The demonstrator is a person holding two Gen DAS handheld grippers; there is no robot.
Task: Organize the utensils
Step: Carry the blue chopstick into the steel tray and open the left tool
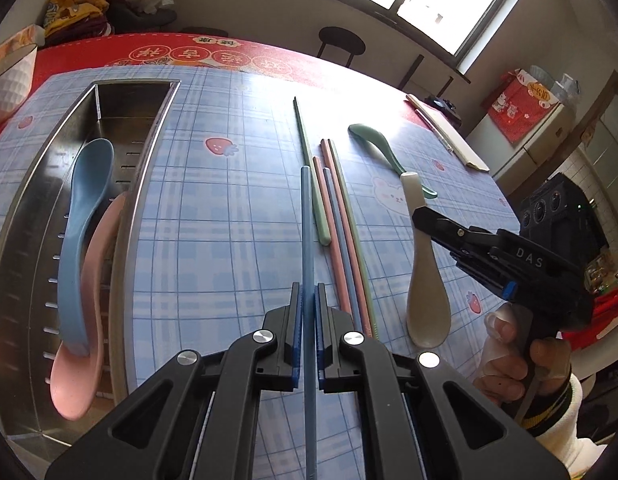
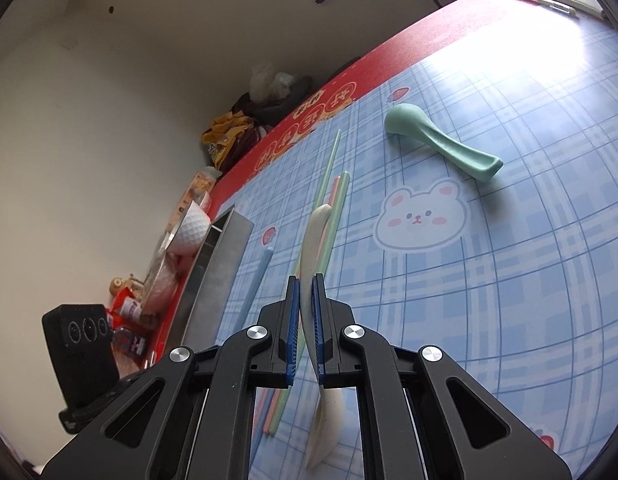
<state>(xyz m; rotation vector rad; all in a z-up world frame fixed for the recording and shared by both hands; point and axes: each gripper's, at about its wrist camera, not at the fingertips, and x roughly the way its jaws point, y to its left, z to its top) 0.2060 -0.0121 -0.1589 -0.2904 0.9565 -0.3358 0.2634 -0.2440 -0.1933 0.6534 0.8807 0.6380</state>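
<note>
Your left gripper point(image 1: 309, 300) clamps long blue chopstick point(image 1: 307, 216) above checked tablecloth point(image 1: 229, 220). Right gripper point(image 2: 305, 292) pinches cream plastic spoon point(image 2: 311, 248). Step: loading. Next: carry both to perforated steel tray point(image 1: 149, 152), release alongside blue and pink spoons.

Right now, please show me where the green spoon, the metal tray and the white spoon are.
green spoon point(image 2: 441, 142): right wrist view, middle of its handle.
metal tray point(image 1: 147, 152): left wrist view, its right rim.
white spoon point(image 1: 425, 300): left wrist view, on its bowl.
</note>
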